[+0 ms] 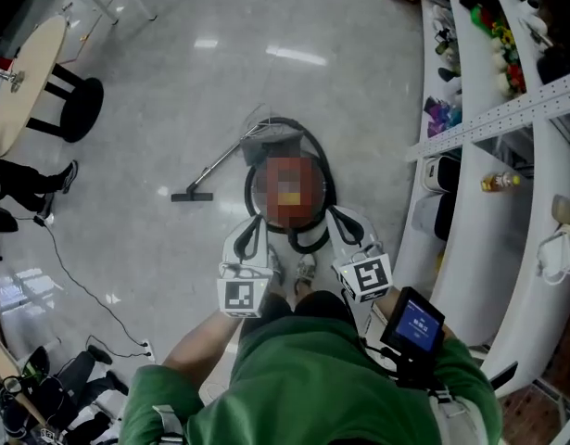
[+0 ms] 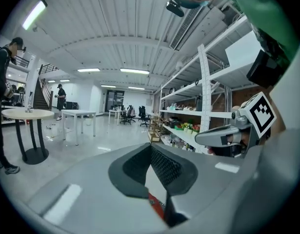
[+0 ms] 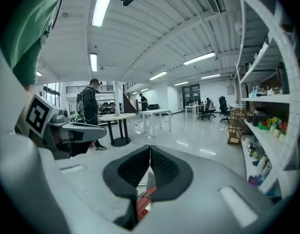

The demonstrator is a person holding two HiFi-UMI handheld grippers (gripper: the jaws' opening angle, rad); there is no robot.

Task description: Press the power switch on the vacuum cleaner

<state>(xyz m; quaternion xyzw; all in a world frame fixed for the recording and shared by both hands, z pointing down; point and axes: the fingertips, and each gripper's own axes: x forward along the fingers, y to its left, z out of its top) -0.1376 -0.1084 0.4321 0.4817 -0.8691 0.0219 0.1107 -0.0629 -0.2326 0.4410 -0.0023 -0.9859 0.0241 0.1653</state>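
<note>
**Mia:** Where is the vacuum cleaner [image 1: 275, 145]?

**Ben:** It sits on the floor [image 1: 173, 82], right in front of the person's shoes [image 1: 294, 272]. It is red and round, with a black hose [image 1: 312, 239] looped around it. A long pipe [image 1: 215, 167] sticks out to the left side.

**Mia:** Can you see the power switch?

**Ben:** No. The top of the red body is blurred, so I cannot pick it out.

**Mia:** What could go wrong now?

**Ben:** I think the tongs could land on the wrong spot, because the switch is small and the tongs are up high, well above it. The body looks round and smooth, so a tip could slide off. A hard push from the side might make the vacuum roll away. And the hose lies close to the shoes, so a step forward could catch on it.

**Mia:** What are the left tongs [image 1: 254, 230] doing?

**Ben:** They hang above the vacuum, close to the person's body. In the left gripper view the left tongs [image 2: 150, 147] have their two dark pads pressed together at the tip. Nothing is between them. A bit of red shows far below.

**Mia:** And the right tongs [image 1: 345, 225]?

**Ben:** The same. In the right gripper view the right tongs [image 3: 150, 149] are closed too, pad against pad, and hold nothing. They touch nothing, and the shelves [image 1: 488, 119] are off to their right.

**Mia:** So which one should press?

**Ben:** Either could, I think. Closed tips make a good poking finger.
</note>
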